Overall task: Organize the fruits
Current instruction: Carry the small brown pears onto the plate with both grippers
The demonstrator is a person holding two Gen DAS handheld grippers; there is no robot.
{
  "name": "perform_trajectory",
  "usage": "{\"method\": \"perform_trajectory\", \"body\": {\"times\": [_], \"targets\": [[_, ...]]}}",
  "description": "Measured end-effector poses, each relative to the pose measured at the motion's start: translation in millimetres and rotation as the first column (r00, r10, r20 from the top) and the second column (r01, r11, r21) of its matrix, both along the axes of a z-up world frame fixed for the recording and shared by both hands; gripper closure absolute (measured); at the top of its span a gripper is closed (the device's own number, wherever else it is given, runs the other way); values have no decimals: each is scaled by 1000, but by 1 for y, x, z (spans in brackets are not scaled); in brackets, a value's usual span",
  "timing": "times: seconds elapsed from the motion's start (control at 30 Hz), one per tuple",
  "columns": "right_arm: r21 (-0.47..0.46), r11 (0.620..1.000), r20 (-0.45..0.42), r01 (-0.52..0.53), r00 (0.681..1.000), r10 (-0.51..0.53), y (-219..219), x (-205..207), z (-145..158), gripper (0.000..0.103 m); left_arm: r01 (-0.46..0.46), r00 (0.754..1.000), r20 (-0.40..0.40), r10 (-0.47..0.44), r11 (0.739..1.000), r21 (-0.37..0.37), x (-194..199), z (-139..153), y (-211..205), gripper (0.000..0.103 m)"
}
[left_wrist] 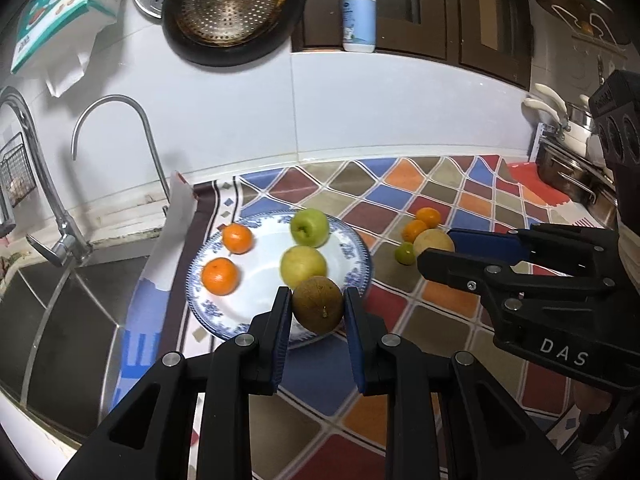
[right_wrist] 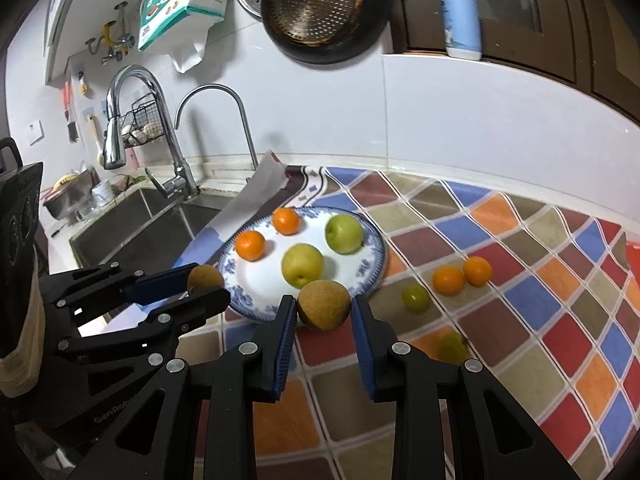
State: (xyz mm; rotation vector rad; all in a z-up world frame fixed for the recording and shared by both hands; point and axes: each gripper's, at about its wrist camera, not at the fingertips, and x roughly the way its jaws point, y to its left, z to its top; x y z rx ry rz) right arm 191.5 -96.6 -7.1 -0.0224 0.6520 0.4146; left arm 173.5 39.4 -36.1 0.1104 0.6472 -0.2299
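My left gripper (left_wrist: 318,294) is shut on a dark brown round fruit (left_wrist: 318,312), held just above the near rim of the blue-and-white plate (left_wrist: 352,252). On the plate lie two oranges (left_wrist: 219,276), a green apple (left_wrist: 309,227) and a yellow pear (left_wrist: 303,266). My right gripper (right_wrist: 323,300) is shut on a tan-brown pear (right_wrist: 324,310), also over the plate's (right_wrist: 372,264) near edge. The left gripper (right_wrist: 208,282) shows at the left of the right wrist view with its brown fruit (right_wrist: 205,276). Two oranges (right_wrist: 448,280) and two small green fruits (right_wrist: 416,298) lie loose on the cloth.
A chequered coloured cloth (right_wrist: 520,320) covers the counter. The steel sink (left_wrist: 60,320) with two taps (left_wrist: 60,216) lies left of the plate. Pots (left_wrist: 568,160) stand at the far right. A soap bottle (left_wrist: 359,12) and a hanging pan (left_wrist: 228,12) are on the back wall.
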Motion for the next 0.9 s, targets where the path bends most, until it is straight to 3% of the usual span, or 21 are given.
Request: {"method": "perform_trajectory", "body": {"times": [0.47, 0.9], "targets": [[-9, 1000, 8, -26, 1000, 26, 42, 58, 2, 74, -1, 1000, -10, 2, 1000, 10, 56, -11, 34, 77], [-26, 999, -32, -47, 998, 46, 63, 117, -17, 74, -14, 1000, -19, 15, 1000, 16, 114, -29, 50, 77]]}}
